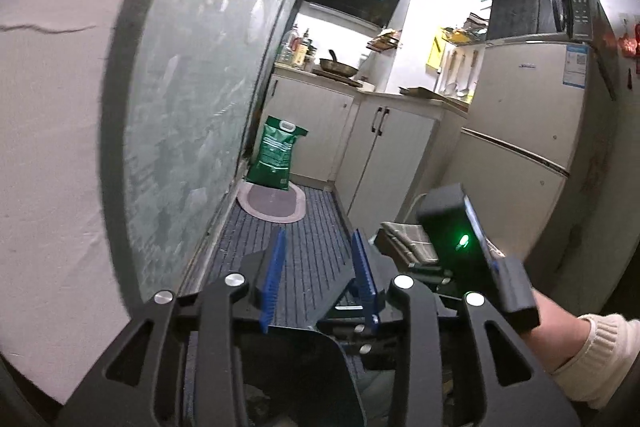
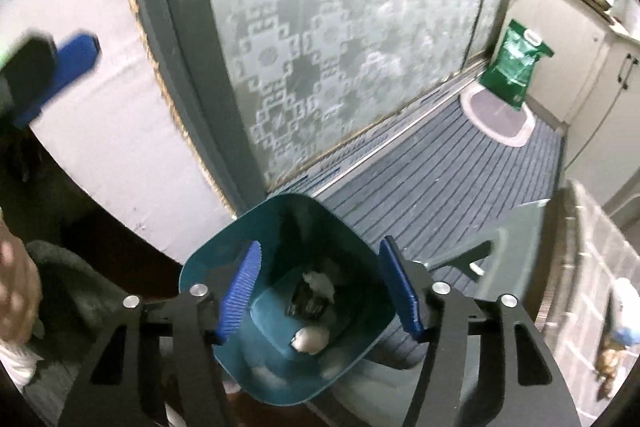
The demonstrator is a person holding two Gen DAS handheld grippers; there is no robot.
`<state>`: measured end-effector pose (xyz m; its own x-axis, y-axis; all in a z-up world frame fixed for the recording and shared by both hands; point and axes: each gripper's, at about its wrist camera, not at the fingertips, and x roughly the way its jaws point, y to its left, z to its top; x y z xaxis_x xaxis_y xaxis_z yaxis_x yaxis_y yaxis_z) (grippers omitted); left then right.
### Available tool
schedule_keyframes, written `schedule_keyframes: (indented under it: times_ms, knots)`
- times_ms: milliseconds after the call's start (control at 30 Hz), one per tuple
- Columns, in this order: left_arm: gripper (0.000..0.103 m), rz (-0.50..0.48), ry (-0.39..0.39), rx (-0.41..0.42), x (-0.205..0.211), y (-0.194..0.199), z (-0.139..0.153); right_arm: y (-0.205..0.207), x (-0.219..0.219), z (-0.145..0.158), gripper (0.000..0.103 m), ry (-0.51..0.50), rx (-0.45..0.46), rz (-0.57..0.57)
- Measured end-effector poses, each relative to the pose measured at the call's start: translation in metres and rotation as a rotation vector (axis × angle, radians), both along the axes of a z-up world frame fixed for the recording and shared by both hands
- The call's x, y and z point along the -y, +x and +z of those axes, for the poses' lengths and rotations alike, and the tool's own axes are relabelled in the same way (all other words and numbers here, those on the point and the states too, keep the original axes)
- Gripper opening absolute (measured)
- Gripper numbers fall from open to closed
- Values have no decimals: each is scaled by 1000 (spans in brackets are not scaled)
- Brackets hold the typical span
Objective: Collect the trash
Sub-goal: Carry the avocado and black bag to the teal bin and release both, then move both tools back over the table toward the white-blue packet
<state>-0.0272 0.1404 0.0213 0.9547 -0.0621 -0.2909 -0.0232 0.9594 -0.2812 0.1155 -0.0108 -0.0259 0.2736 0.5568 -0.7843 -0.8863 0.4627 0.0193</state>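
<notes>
A teal bin [image 2: 208,267] stands on the floor right below my right gripper [image 2: 320,245]. It holds white crumpled wads [image 2: 310,341] and a dark scrap [image 2: 306,303]. The right gripper's blue fingers [image 2: 240,291] stand apart over the bin's mouth with nothing between them. My left gripper [image 1: 319,234] points along the floor, jaws apart and empty; the bin's dark rim [image 1: 304,355] shows under it. One of its blue fingers [image 2: 68,67] appears blurred at the upper left of the right wrist view. The right gripper's black body [image 1: 460,239] with a green light is held by a hand in a cream sleeve [image 1: 592,355].
A frosted glass sliding door [image 2: 340,47] runs along the left. A striped blue-grey mat [image 2: 440,179] covers the floor, with an oval rug [image 2: 496,119] and a green bag [image 2: 516,63] at its far end. White cabinets [image 1: 392,155], a fridge [image 1: 520,131] and a microwave [image 1: 540,7] line the right.
</notes>
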Motion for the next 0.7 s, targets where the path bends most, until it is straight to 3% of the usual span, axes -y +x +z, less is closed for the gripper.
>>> schedule_keyframes:
  times_ms: [200,700]
  knots:
    - [41,-48,13,-1,27,17,4,16,39,17,54,37,29,-59]
    - [52,-173,38,-64,101,70,-8,61,152,35,54,80,71,-252]
